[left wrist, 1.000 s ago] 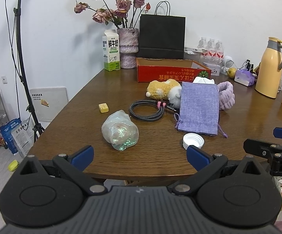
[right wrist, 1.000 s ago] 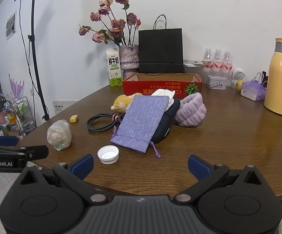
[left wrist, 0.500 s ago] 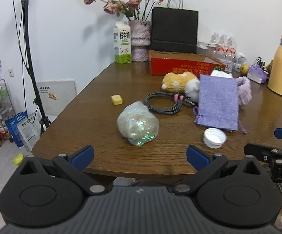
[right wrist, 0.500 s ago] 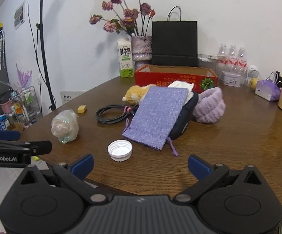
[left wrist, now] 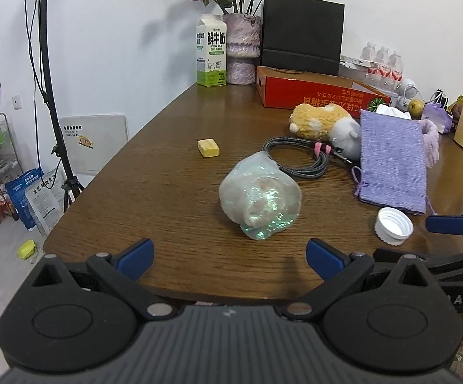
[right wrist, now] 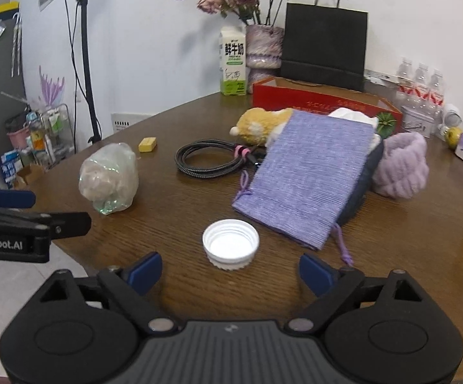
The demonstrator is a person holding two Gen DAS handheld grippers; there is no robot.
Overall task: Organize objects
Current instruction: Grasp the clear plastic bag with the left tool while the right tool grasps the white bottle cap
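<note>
A white ribbed bottle cap [right wrist: 231, 248] lies open side up just beyond the right gripper [right wrist: 230, 272], whose jaws, just narrowing, stand released; the left gripper [left wrist: 230, 259] gapes empty too.

both cameras sit just behind their own gripper's fingers, low at the near edge of the wooden table [left wrist: 154, 172], looking forward and slightly down across it toward the white back wall. the left wrist view faces the clear plastic bag [left wrist: 260, 200] close ahead; the right wrist view, set further right, faces the white cap [right wrist: 230, 247] close ahead. both views share the bag, the cap, the coiled cable [right wrist: 210, 158], the purple pouch [left wrist: 391, 163] and the red box [right wrist: 324, 102]. each view catches the other gripper at its side edge.
</note>
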